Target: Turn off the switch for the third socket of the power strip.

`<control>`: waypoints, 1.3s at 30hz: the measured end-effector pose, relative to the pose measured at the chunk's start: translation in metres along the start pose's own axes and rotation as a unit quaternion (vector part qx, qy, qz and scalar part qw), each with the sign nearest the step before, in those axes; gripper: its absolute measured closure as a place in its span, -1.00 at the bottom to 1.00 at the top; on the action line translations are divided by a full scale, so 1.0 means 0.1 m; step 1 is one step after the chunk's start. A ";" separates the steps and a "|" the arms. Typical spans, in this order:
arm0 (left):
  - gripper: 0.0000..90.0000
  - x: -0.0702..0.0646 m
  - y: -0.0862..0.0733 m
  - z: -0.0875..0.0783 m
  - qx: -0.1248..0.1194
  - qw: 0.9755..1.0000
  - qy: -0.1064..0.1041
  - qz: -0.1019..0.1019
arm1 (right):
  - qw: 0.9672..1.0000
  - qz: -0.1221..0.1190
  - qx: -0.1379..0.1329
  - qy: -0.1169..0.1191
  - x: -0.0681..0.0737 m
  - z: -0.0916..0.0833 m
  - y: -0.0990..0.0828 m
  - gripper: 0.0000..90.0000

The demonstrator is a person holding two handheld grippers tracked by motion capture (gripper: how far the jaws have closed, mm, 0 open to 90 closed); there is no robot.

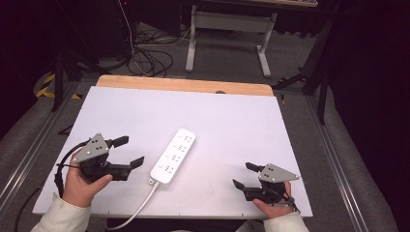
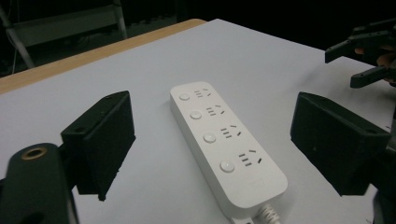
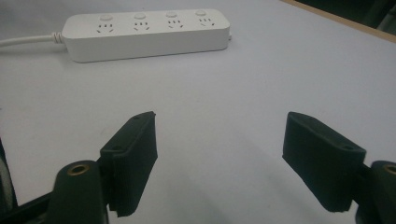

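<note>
While my left gripper (image 1: 129, 151) hovers with its jaws spread wide just beside the white plastic four-socket power strip (image 1: 173, 155), my right gripper (image 1: 244, 175) rests well apart from it, near the front right edge of the white surface (image 1: 232, 125), its jaws also wide and holding nothing. The strip lies flat near the middle of the surface, a little toward my left, with its long axis running away from me and its white cable (image 1: 135, 212) leaving the near end over the front edge. I judge it to be a stiff, hard shell, rather light, with smooth sides that can slip under my pads. I would take it across the narrow width, near the middle of its length, on the two long side walls, not on the buttons (image 2: 209, 137). The cable may drag and turn it when I lift.
</note>
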State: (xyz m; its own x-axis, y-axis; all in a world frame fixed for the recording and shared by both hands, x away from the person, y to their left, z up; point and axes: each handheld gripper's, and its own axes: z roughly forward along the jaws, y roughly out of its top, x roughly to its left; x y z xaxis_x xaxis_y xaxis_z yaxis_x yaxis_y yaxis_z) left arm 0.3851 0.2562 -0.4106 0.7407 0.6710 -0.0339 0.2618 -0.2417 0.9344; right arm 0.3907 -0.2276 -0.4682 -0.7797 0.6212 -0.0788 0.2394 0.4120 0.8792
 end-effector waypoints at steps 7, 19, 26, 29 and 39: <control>-0.76 0.07 -0.18 -0.11 0.001 1.000 0.000 -0.016 | 1.000 0.000 0.001 -0.001 0.00 0.00 0.00 -0.41; -0.74 0.14 -0.48 -0.20 0.003 1.000 0.027 -0.006 | 1.000 0.000 0.000 0.002 0.00 0.00 0.00 -0.43; -0.73 0.17 -0.62 -0.21 0.004 0.999 0.033 -0.004 | 1.000 0.000 0.001 0.002 0.00 0.00 0.00 -0.43; -0.72 0.15 -0.65 -0.22 0.008 0.999 0.036 -0.002 | 1.000 0.000 0.003 0.001 0.00 0.00 0.00 -0.43; -0.70 0.10 -0.69 -0.25 0.019 0.999 0.041 -0.024 | 1.000 -0.004 0.004 0.001 0.00 0.01 0.00 -0.43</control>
State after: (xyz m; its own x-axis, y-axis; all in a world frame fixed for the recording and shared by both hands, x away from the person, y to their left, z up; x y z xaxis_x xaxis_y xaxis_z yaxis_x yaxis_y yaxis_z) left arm 0.3593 0.2973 -0.4662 0.6733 0.7378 -0.0473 0.3200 -0.2332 0.9183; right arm 0.3912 -0.2268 -0.4689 -0.7825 0.6169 -0.0843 0.2383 0.4218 0.8748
